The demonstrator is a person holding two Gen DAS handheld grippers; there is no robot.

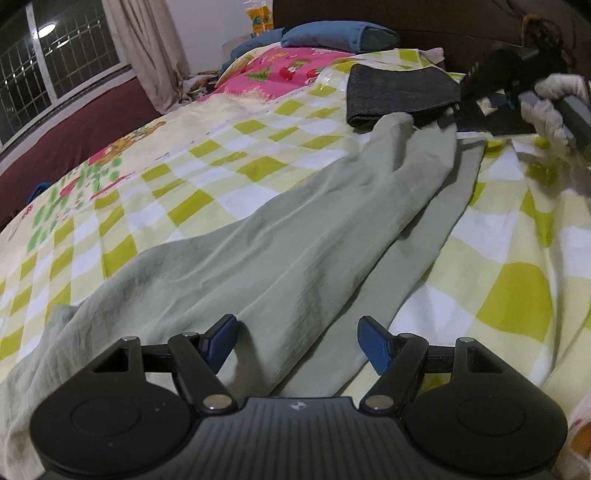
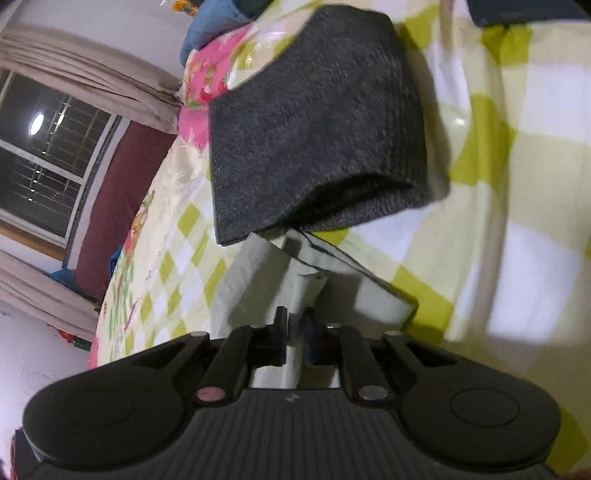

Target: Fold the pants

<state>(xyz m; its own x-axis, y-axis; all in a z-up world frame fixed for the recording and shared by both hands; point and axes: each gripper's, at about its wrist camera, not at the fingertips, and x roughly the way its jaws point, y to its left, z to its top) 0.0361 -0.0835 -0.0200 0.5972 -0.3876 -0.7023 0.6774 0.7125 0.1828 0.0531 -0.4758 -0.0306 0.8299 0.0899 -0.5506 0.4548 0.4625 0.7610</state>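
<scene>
Pale grey-green pants (image 1: pixel 280 251) lie stretched along the checked bedspread (image 1: pixel 229 162), legs running away toward the far right. My left gripper (image 1: pixel 297 339) is open just above the near waist end, its blue pads wide apart and empty. My right gripper (image 2: pixel 295 341) is shut on the leg hem of the pants (image 2: pixel 258 288), fabric pinched between its pads. In the left wrist view the right gripper (image 1: pixel 454 122) shows at the far leg ends, held by a gloved hand (image 1: pixel 554 107).
Folded dark grey pants (image 1: pixel 402 92) (image 2: pixel 317 118) lie on the bed right beyond the leg hems. A blue pillow (image 1: pixel 340 35) sits at the headboard. A window (image 1: pixel 55 62) and curtain are on the left.
</scene>
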